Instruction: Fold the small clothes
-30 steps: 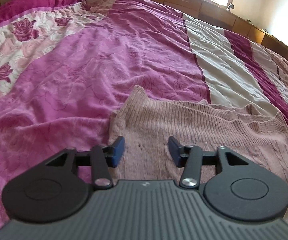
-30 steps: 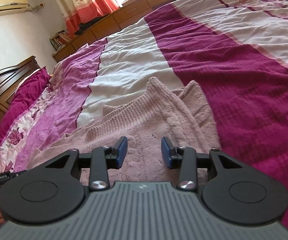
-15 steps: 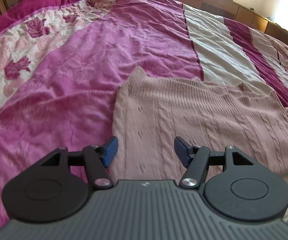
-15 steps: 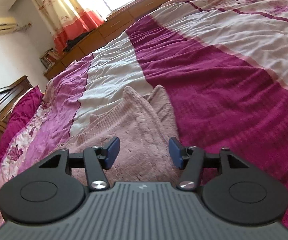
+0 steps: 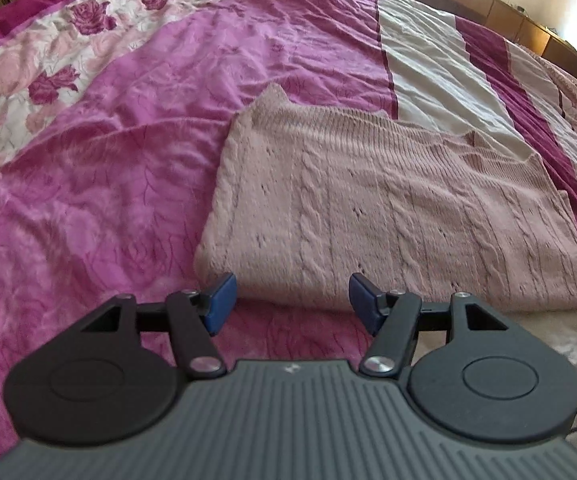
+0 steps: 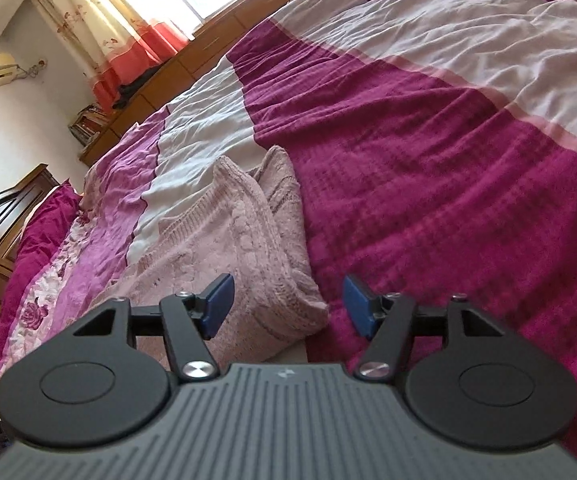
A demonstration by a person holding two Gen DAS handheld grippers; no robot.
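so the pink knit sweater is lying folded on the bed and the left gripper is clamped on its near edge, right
Not quite. The pink knit sweater does lie folded on the bed, but the left gripper is not clamped on it: the left wrist view shows its jaws apart, the pads at the near edge pressing on nothing.

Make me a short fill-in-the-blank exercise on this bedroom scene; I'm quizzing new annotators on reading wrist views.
1. The folded knit sweater is pale ____ in colour.
2. The sweater lies on a ____, on its striped bedspread.
3. Nothing is pinched by the left gripper: its jaws stand ____.
4. The jaws of the right gripper are opening, and the sweater's near ____ lies between them, unpinched.

Missing words: pink; bed; open; corner
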